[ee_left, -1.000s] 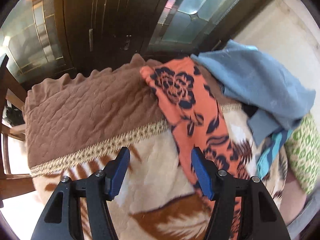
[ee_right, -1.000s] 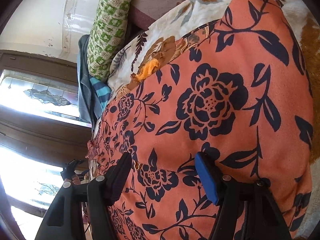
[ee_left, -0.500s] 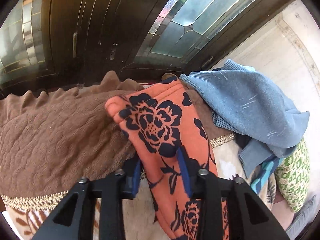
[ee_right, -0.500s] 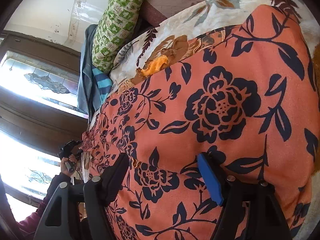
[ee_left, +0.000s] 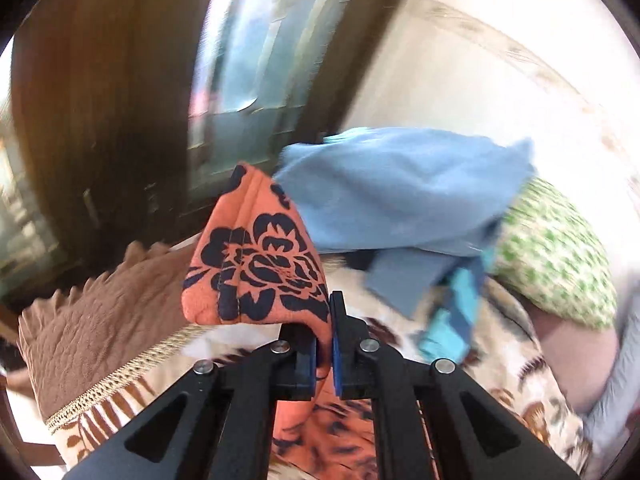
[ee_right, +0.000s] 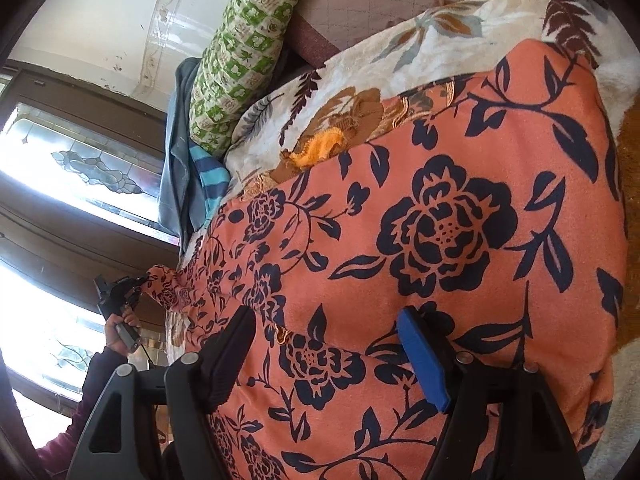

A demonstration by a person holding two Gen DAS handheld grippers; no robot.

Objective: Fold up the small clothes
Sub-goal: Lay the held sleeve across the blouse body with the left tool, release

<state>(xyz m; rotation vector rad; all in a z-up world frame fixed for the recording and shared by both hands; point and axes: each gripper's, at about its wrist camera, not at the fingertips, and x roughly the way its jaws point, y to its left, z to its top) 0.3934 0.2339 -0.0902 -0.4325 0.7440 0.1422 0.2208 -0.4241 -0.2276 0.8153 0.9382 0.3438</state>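
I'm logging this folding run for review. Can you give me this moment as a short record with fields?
garment: orange floral cloth, spread on the patterned blanket
left claw: shut on one end of the orange floral cloth, that end lifted off the bed
right claw: open, over the cloth, nothing gripped
nearby: blue sweater, green pillow, brown blanket
fold: not yet made

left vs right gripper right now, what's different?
The left gripper has its jaws shut on the orange floral garment, lifting one end; the right gripper has its jaws open, gripping nothing, over the flat-lying part. Both share black frames and blue pads.
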